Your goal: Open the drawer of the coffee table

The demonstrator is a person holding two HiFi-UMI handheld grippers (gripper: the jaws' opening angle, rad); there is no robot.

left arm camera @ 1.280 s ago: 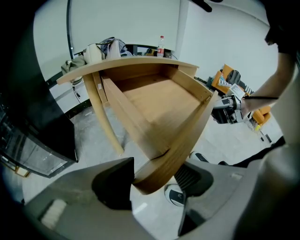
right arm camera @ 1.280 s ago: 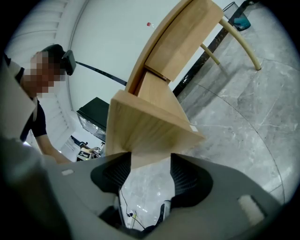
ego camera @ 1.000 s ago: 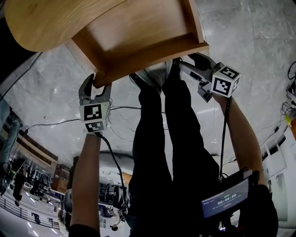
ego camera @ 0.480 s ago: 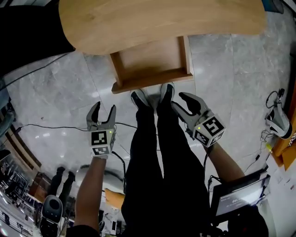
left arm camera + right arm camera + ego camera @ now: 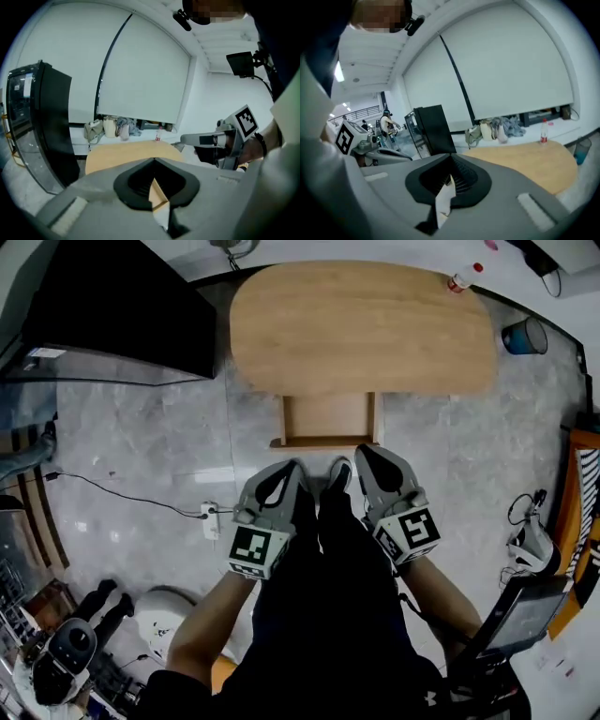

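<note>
Now left gripper (image 5: 284, 472) and right gripper (image 5: 371, 456), jaws just closed on nothing, pulled-out drawer (image 5: 328, 418) apart beyond their tips.

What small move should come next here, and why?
Probably none on the drawer: it already stands pulled out of the coffee table. The left gripper and right gripper, jaws just closed on nothing, hang apart from it; I would simply lower them.

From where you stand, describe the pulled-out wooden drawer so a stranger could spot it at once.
Find the oval light-wood coffee table on the grey stone floor. From its near long edge a shallow wooden drawer juts out, open. Unlike the table's smooth rounded top, it is a square-cornered tray with raised side walls.
</note>
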